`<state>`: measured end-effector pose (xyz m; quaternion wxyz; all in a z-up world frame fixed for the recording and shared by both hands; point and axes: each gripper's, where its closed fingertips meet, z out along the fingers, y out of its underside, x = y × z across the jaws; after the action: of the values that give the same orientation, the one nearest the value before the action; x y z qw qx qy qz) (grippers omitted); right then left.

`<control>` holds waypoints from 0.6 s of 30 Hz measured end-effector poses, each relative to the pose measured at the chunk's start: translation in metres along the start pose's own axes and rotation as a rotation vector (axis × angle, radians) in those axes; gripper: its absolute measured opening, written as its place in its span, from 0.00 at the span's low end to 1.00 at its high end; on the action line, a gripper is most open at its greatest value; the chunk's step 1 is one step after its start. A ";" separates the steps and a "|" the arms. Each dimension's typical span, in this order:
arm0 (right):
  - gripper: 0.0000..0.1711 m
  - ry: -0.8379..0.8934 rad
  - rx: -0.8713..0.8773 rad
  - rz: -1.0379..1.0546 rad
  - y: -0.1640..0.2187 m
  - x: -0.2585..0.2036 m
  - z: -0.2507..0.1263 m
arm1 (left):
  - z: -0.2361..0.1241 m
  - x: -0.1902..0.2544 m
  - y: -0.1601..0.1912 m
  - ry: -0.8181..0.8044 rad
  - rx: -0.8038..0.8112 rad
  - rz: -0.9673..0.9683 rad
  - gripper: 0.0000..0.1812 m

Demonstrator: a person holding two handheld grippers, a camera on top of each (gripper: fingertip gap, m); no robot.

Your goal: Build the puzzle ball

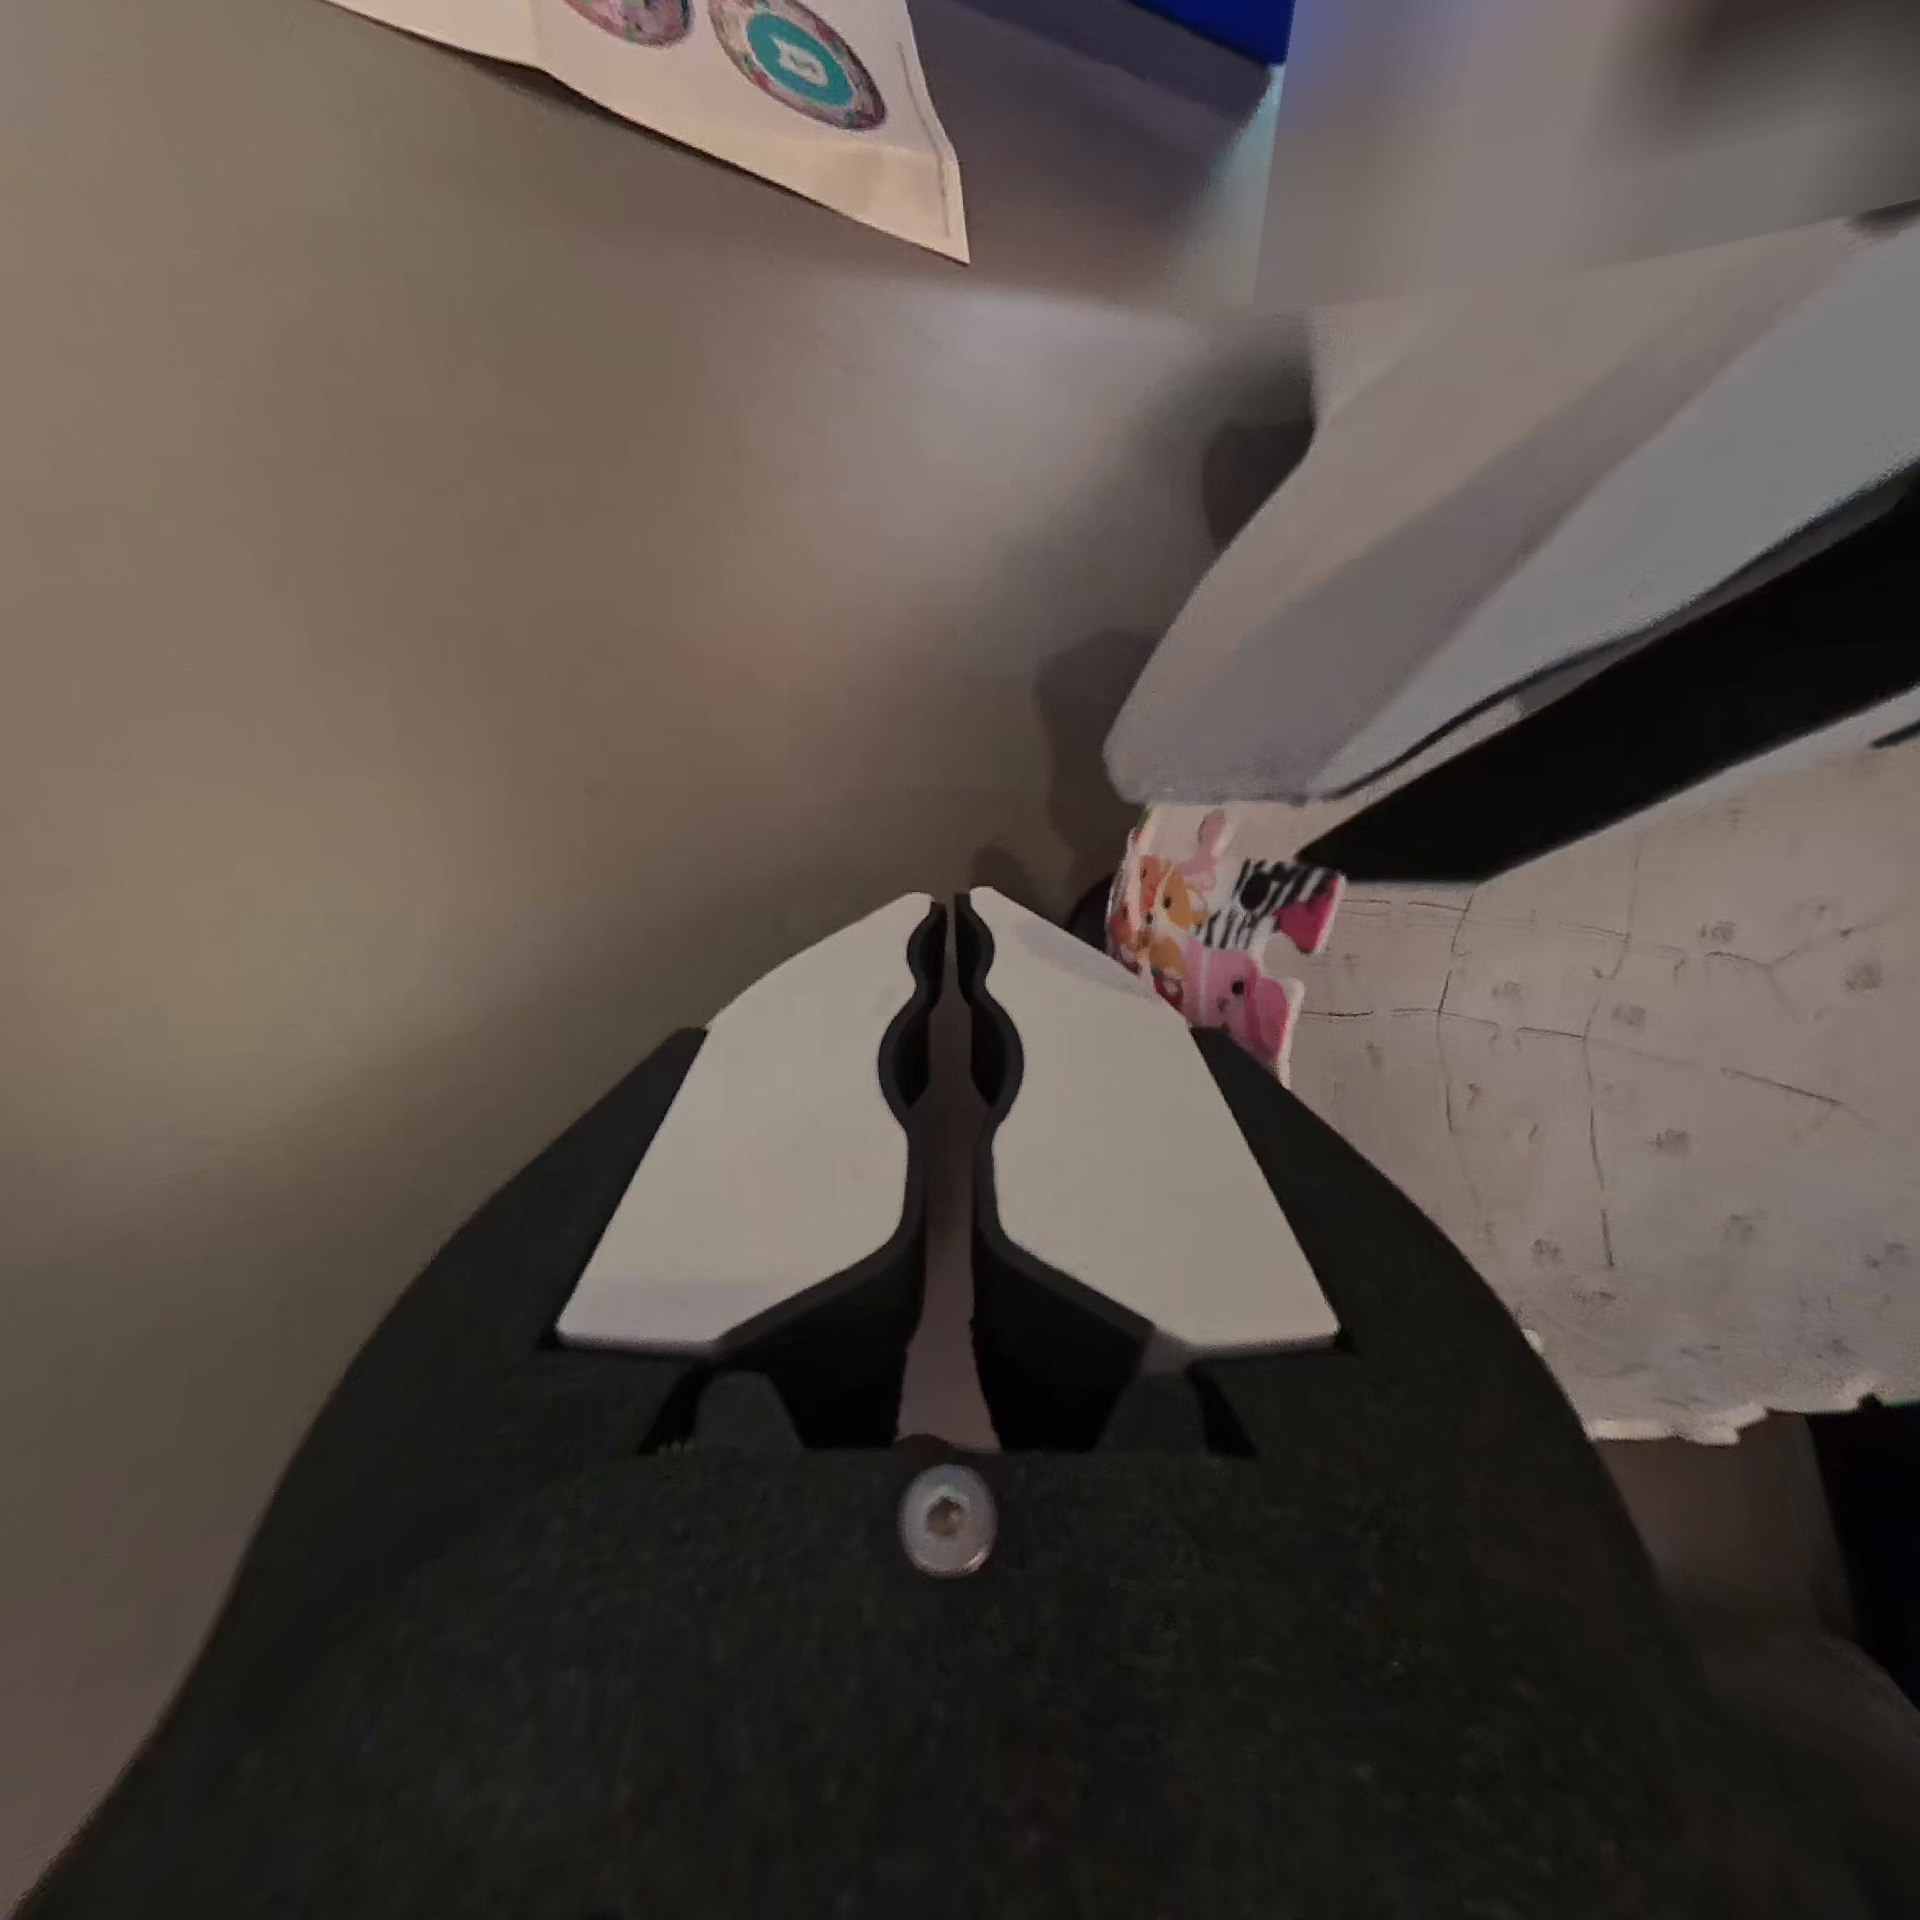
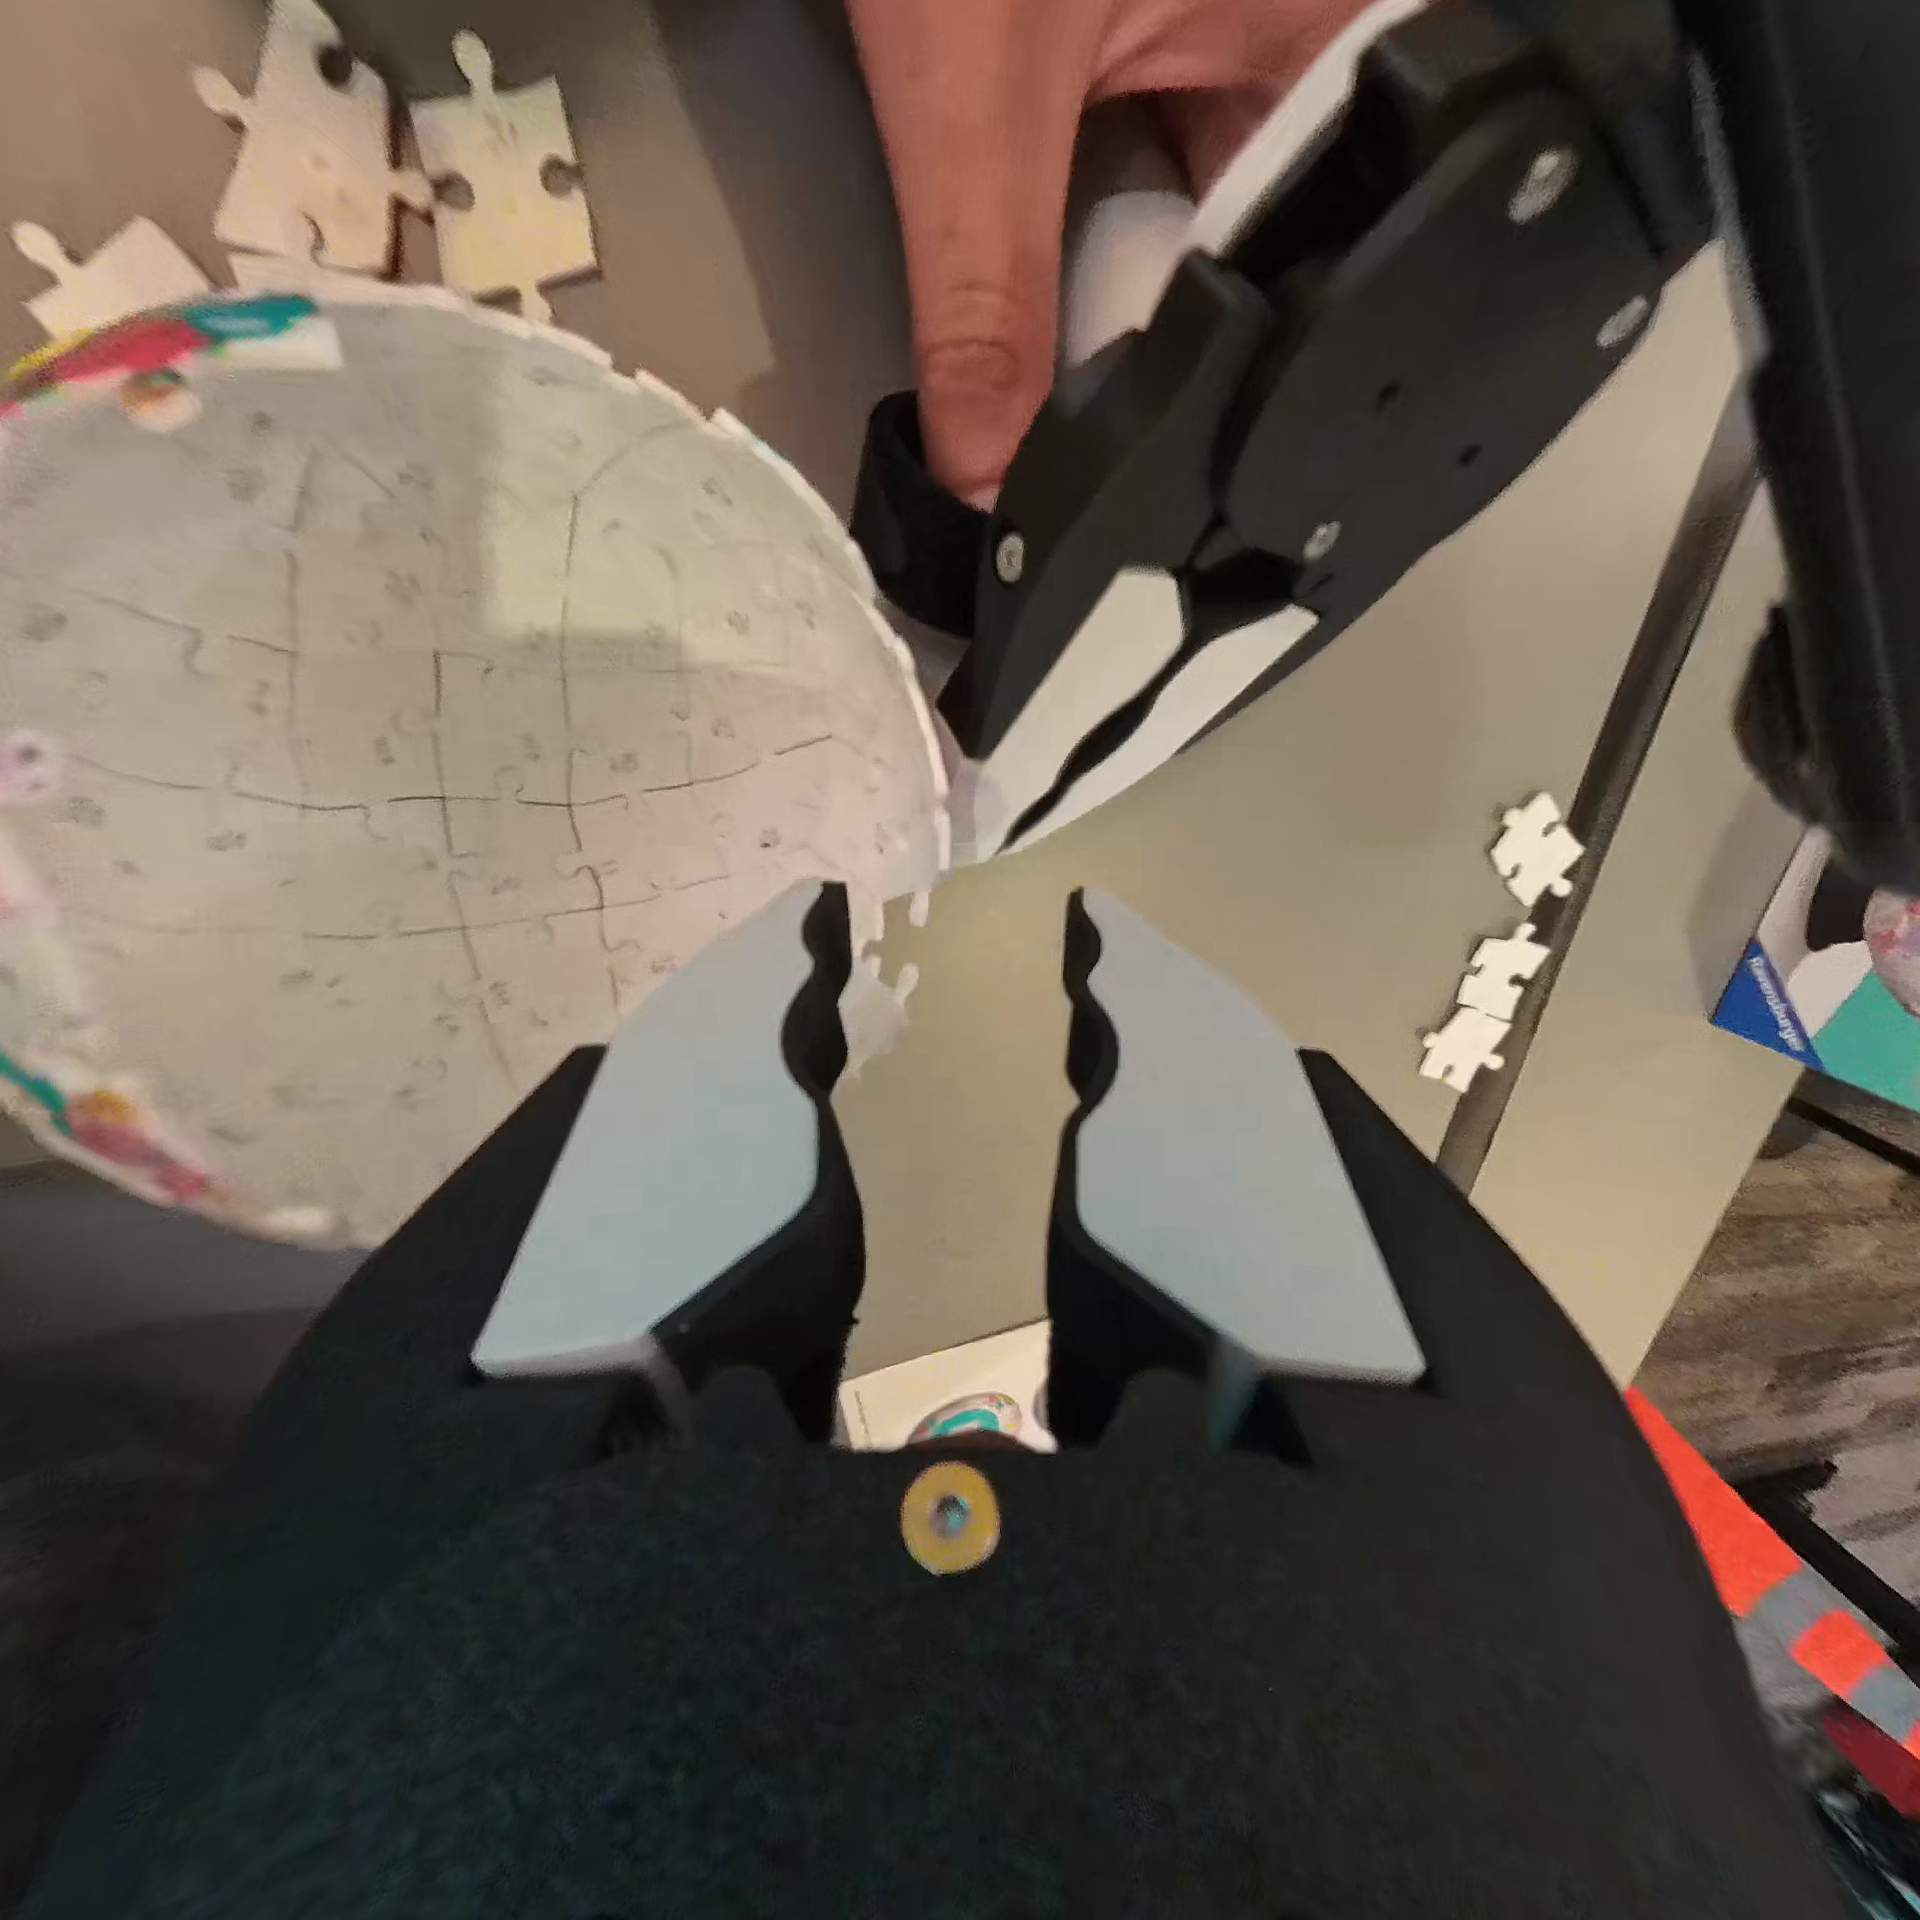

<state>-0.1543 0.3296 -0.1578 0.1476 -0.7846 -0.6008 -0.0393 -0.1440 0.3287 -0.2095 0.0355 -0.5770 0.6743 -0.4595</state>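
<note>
Grey table (image 1: 468,623) — blue-cornered box (image 2: 1787,1013) beyond

A grey-beige table top (image 2: 1299,935) fills most of both views under warm, dim light. Beyond its dark metal edge (image 2: 1590,883), mottled grey-brown flooring (image 2: 1808,1340) shows at the right.

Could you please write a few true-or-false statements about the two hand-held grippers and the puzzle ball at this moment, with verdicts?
1. The right hand-held gripper is open and holds nothing. True.
2. The left hand-held gripper is wide open. False: its fingers are closed together, nothing visible between them.
3. The puzzle ball is complete. False: it is a partial shell showing its white inner side.
4. Loose puzzle pieces lie near the table edge. True.
5. An instruction sheet lies on the table. True.
</note>
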 end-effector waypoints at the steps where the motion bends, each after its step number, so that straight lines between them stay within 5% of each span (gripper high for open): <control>1: 0.23 0.010 -0.020 -0.013 0.000 0.000 0.004 | 0.001 0.000 0.001 0.004 -0.012 0.007 0.01; 18: 0.25 0.137 -0.152 -0.067 -0.003 0.008 0.022 | 0.005 0.005 0.005 0.072 -0.064 0.011 0.00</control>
<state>-0.1572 0.3441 -0.1758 0.1268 -0.7685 -0.6106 -0.1432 -0.1469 0.3216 -0.2130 -0.0046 -0.5572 0.6927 -0.4579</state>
